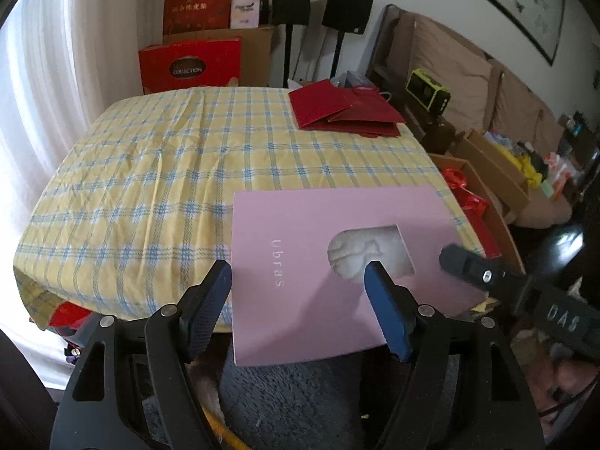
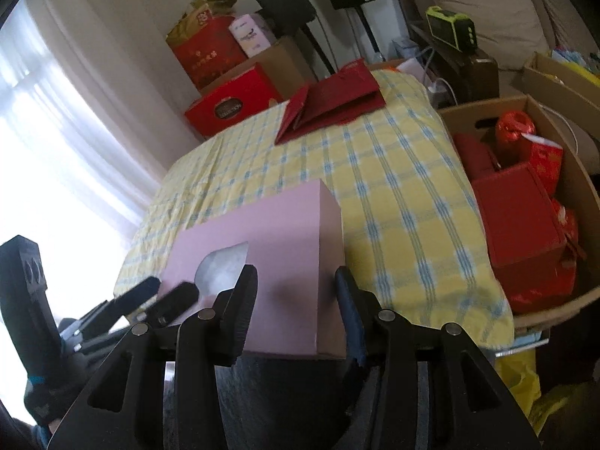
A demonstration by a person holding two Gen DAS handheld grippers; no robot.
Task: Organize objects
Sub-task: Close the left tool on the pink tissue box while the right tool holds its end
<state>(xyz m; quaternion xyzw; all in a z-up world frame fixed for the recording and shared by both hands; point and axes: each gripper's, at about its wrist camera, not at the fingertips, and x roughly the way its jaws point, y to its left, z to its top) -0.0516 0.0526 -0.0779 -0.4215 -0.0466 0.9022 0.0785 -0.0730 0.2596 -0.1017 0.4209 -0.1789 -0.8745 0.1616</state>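
**Pink box carried to the counter**

Pink box [image 1: 330, 262] overhangs the near counter [image 1: 150, 172] edge. Right gripper [image 2: 296, 300] jaws clamp its side; left gripper [image 1: 300, 300] jaws stand wide, gripping nothing. Lower it level beside the red bags [image 1: 337, 112].

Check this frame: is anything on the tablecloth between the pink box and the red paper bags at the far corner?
Nothing visible: bare checked tablecloth lies between the pink box and the red paper bags.
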